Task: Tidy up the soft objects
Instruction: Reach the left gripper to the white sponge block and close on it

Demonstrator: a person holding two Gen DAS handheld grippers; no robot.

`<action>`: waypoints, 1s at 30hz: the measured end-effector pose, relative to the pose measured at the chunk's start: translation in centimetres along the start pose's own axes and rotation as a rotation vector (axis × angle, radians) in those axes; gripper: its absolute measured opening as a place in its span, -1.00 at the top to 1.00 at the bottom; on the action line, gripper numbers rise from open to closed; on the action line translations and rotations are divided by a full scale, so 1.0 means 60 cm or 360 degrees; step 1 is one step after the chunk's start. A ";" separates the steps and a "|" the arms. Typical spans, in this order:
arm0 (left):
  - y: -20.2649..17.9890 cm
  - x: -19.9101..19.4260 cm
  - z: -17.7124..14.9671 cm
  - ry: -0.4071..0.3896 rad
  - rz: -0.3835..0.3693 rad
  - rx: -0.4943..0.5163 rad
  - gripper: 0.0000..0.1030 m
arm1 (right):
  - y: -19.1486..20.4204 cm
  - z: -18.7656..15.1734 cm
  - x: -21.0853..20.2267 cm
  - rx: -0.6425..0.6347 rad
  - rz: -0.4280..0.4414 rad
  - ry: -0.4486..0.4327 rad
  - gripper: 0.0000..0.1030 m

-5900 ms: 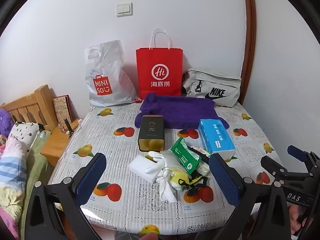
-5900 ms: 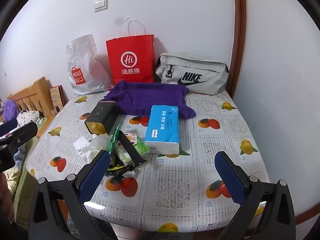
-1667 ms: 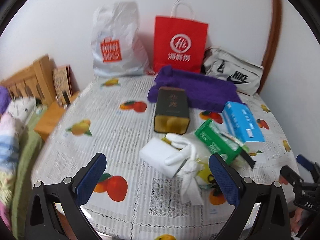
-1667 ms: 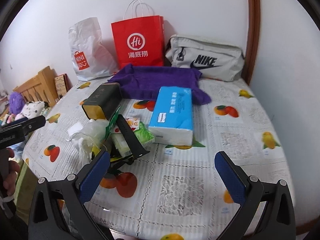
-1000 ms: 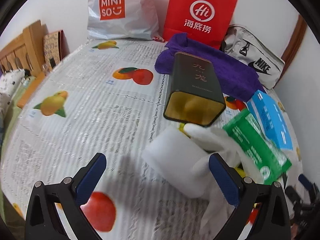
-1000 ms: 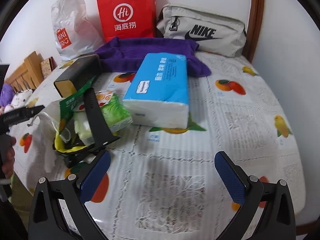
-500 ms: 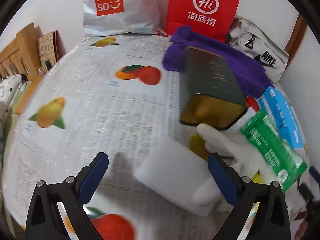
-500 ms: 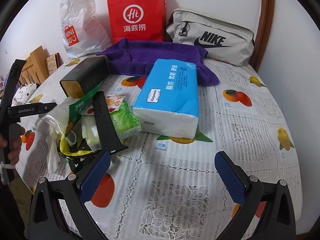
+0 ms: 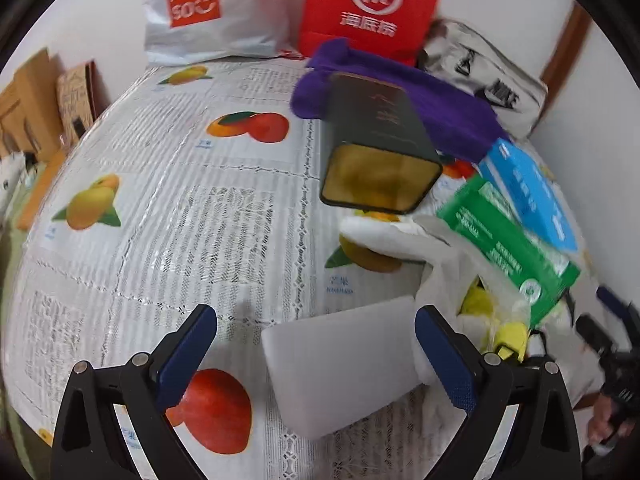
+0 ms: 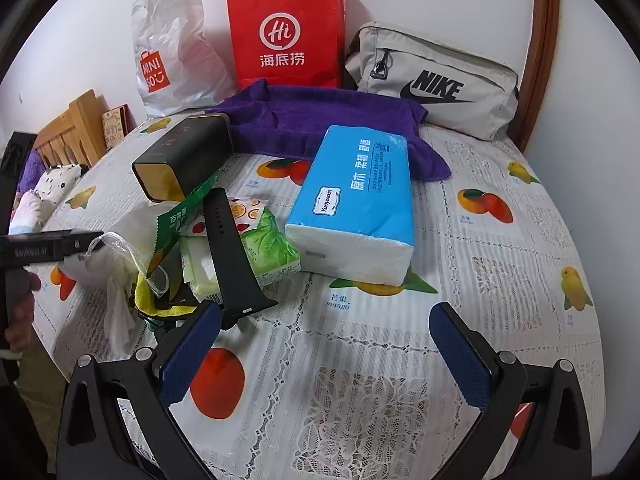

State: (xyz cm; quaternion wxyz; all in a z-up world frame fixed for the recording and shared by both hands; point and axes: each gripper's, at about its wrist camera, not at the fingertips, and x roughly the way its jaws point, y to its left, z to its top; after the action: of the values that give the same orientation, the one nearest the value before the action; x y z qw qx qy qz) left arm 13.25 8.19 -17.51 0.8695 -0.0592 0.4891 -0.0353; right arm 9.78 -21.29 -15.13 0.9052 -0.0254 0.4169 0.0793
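Observation:
My left gripper point(image 9: 316, 344) is open, its fingers on either side of a white foam block point(image 9: 344, 364) lying on the fruit-print tablecloth point(image 9: 180, 216); the right pad is close to the block's edge, contact unclear. My right gripper point(image 10: 324, 354) is open and empty over bare cloth at the table's front. A blue tissue pack point(image 10: 356, 204) lies ahead of it. A purple towel point(image 10: 320, 124) lies at the back. A green wet-wipes pack point(image 10: 248, 252), a black watch strap point(image 10: 230, 256) and white plastic bags point(image 10: 116, 256) sit in a pile at left.
A dark tin box point(image 9: 376, 152) lies on its side behind the block. A MINISO bag point(image 10: 172, 52), a red paper bag point(image 10: 284, 36) and a grey Nike pouch point(image 10: 432, 80) stand along the wall. A wooden headboard point(image 10: 68, 132) is at far left.
My left gripper has moved forward and down to the white foam block, which now sits between its fingers. My right gripper has come a little closer to the table.

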 end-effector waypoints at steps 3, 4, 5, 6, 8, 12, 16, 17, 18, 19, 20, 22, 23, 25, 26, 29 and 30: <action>0.015 -0.025 -0.002 -0.0029 -0.0030 -0.0038 -0.95 | -0.001 -0.002 0.000 0.0001 0.0000 0.0008 -0.99; 0.023 -0.038 -0.003 -0.0054 -0.0035 -0.0058 -0.95 | -0.001 -0.003 -0.001 -0.0002 -0.0005 0.0007 -0.99; 0.027 -0.046 -0.003 -0.0070 -0.0029 -0.0060 -0.95 | -0.002 -0.004 -0.002 -0.0004 -0.0006 0.0005 -0.99; 0.031 -0.055 -0.004 -0.0083 -0.0006 -0.0050 -0.95 | -0.002 -0.004 -0.002 -0.0003 -0.0002 0.0002 -0.99; 0.028 -0.063 -0.009 -0.0084 0.0030 -0.0006 -0.95 | -0.001 -0.004 -0.002 0.0006 0.0009 0.0001 -0.99; 0.014 -0.049 -0.026 -0.0029 -0.0019 0.0032 -0.95 | 0.008 -0.007 -0.002 -0.0014 0.0018 0.0007 -0.99; -0.004 -0.028 -0.035 -0.0023 0.0005 0.0047 -0.95 | 0.015 -0.012 -0.008 -0.0047 0.0006 0.0001 -0.99; -0.010 -0.020 -0.036 -0.0027 0.0031 0.0067 -0.95 | 0.014 -0.012 -0.009 -0.0048 0.0009 0.0000 -0.99; -0.014 -0.009 -0.036 -0.0022 0.0072 0.0091 -0.95 | 0.014 -0.013 -0.010 -0.0047 0.0013 -0.0001 -0.99; -0.016 -0.003 -0.036 -0.0023 0.0094 0.0104 -0.95 | 0.015 -0.014 -0.010 -0.0046 0.0016 -0.0001 -0.99; -0.017 0.003 -0.035 -0.0033 0.0084 0.0107 -0.95 | 0.015 -0.015 -0.010 -0.0047 0.0017 0.0002 -0.99; -0.015 0.007 -0.034 -0.0057 0.0028 0.0082 -0.95 | 0.015 -0.015 -0.008 -0.0051 0.0009 0.0006 -0.99; -0.013 0.008 -0.033 -0.0078 0.0021 0.0064 -0.95 | 0.016 -0.015 -0.007 -0.0052 0.0007 0.0007 -0.99; -0.006 0.013 -0.032 -0.0105 0.0015 0.0051 -0.93 | 0.017 -0.013 -0.008 -0.0053 0.0007 0.0003 -0.99; -0.002 0.015 -0.031 -0.0103 0.0000 0.0049 -0.76 | 0.017 -0.012 -0.009 -0.0054 0.0007 -0.0001 -0.99; 0.010 0.014 -0.031 -0.0098 -0.0089 0.0015 -0.31 | 0.019 -0.007 -0.009 -0.0056 0.0006 -0.0006 -0.99; 0.015 0.013 -0.030 -0.0102 -0.0101 0.0009 -0.17 | 0.019 -0.006 -0.009 -0.0053 0.0006 -0.0006 -0.99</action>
State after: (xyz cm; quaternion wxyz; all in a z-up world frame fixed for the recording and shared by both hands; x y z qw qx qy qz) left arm 12.11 8.88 -19.19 0.8833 -0.0732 0.4588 -0.0623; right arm 9.02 -20.28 -14.93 0.9052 -0.0396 0.4138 0.0880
